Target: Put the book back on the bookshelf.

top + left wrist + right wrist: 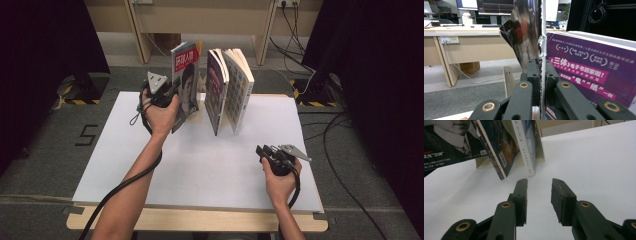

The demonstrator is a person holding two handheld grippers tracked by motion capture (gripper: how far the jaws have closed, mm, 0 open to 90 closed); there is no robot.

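Your left tool (170,95) is clamped on the magazine (185,80), the one with a red title band and a dark portrait on its cover. In the left gripper view the two black jaws press flat against either side of the thin edge of the magazine (527,37), with no gap left between pads and paper. You hold it upright and slightly tilted, its lower edge lifted off the white worktop (200,165), just to the left of the standing books.

Two books stand at the back of the worktop, leaning against each other at their tops and spread apart at the bottom. The left one, the dark-covered book (215,92), shows a colourful face; the right one, the white-spined book (239,90), faces right. In the right gripper view a pale bookend (537,142) stands behind them, touching the white-spined book (525,147). The magazine hangs near the dark-covered book without touching it, as far as the high view shows.

Your right tool (267,150) rests low over the right front part of the worktop, well apart from the books. Its jaws stand partly open with nothing between them; the right gripper view shows bare white worktop (599,170) in the gap, and the jaws point toward the books.
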